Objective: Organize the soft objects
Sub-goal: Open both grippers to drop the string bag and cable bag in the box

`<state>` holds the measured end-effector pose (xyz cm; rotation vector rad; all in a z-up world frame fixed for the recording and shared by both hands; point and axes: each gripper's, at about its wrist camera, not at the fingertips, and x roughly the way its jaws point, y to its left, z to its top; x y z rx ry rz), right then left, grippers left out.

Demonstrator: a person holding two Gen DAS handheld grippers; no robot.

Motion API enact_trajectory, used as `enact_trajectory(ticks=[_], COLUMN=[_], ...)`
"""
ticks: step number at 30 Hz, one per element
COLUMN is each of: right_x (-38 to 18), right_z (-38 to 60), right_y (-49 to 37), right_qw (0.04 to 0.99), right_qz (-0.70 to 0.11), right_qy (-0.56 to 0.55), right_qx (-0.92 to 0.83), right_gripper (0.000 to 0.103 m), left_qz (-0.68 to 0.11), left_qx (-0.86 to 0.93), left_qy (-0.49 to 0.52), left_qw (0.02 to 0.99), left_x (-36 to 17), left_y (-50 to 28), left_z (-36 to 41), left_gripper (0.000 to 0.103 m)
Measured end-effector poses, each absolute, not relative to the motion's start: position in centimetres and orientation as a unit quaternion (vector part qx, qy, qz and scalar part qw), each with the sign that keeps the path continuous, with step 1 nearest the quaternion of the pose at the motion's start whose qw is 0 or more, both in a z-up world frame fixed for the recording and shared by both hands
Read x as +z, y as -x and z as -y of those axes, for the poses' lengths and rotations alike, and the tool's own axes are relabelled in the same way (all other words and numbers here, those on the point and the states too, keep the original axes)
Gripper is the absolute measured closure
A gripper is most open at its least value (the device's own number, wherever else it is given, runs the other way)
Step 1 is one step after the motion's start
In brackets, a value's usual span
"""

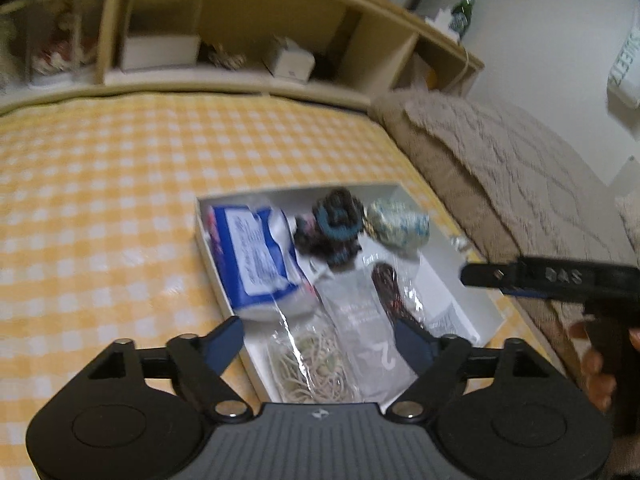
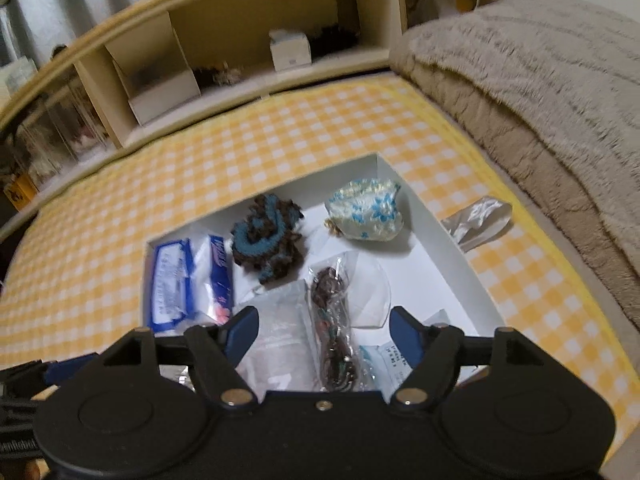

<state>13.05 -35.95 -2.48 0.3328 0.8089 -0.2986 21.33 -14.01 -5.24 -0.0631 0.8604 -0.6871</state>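
Note:
A shallow white box (image 1: 472, 284) (image 2: 452, 248) lies on the yellow checked bedsheet. In it are a blue-and-white tissue pack (image 1: 260, 256) (image 2: 172, 284), a brown-and-teal knitted piece (image 1: 336, 224) (image 2: 268, 236), a floral cloth pouch (image 1: 400, 220) (image 2: 368, 212), a bagged dark cord (image 1: 392, 292) (image 2: 332, 320), a clear bag of rubber bands (image 1: 312, 364) and a frosted bag (image 1: 372, 340) (image 2: 276, 336). My left gripper (image 1: 320, 340) is open and empty above the box's near end. My right gripper (image 2: 324, 336) is open and empty over the bagged cord; it also shows in the left wrist view (image 1: 464, 274).
A beige fleece blanket (image 1: 492, 168) (image 2: 532, 92) is piled along the right of the bed. A crumpled clear wrapper (image 2: 476, 220) lies on the sheet right of the box. A wooden headboard shelf (image 1: 256, 40) (image 2: 240, 40) with small boxes stands behind.

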Motion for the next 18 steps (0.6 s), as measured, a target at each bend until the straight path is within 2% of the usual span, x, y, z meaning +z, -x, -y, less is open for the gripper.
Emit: enact_trajectory(ticks=[1,5,8,12,18], right_x=[-1.9,0.4,1.8,3.4,4.2], right_z=[35.8,34.9,34.1,32.8,31.7], right_y=[-12.6,-10.4,-8.8,-6.4,-2.8], right_qw=[0.898,0.908,0.915,0.926,0.936], right_qz=[-0.384,-0.357,-0.342,-0.321,-0.300], right_qy=[-0.163,-0.169,-0.171,-0.158,-0.147], right_qx=[-0.142,-0.136,-0.127,-0.118,-0.115], right_gripper=[0.029,0.016,0.013,0.003,0.000], left_qz=[-0.403,-0.380,-0.366,-0.356,-0.347], left_qx=[-0.322,-0.304,-0.294,-0.279,-0.252], left_qy=[0.033,0.049,0.062,0.062,0.047], left_qw=[0.856,0.872,0.881,0.890,0.902], left_x=[-4.7,-2.4,-0.8,0.7,1.8], left_y=[-21.2,-20.3,-19.5,-18.1,-15.9], left_z=[13.8,12.3,11.2,10.1,8.8], left_gripper=[0.010,0.001,0.000,0.000,0.000])
